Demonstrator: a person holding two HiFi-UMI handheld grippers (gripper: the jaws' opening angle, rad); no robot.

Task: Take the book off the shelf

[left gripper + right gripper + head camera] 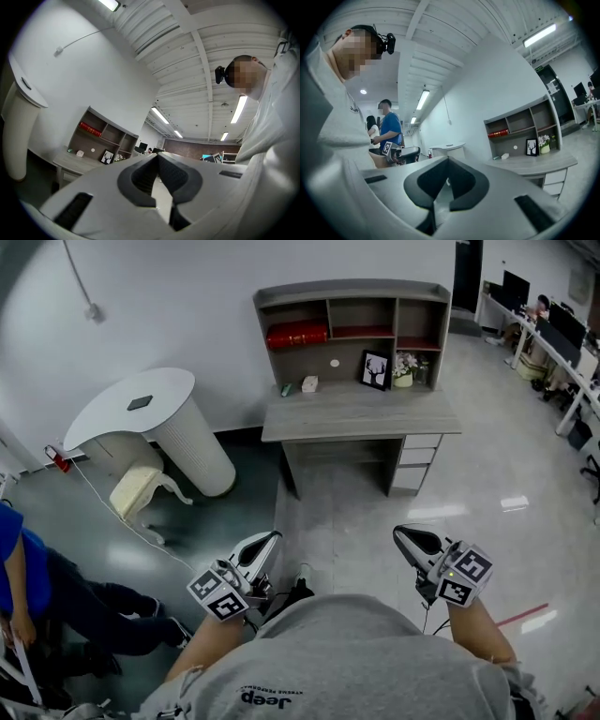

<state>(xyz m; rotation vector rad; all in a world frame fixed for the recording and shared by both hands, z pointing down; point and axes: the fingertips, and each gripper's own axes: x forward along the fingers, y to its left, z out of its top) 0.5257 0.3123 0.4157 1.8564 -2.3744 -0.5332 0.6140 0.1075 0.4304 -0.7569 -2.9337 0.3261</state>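
Red book [296,334] lay flat in the top left compartment of the shelf [352,292], far ahead. Left gripper [271,539] and right gripper [406,533] both closed, empty. Judged book stiff, fairly heavy, maybe slick; grip its near edge.

Open floor [349,514], then desk [361,414] below book [296,335]
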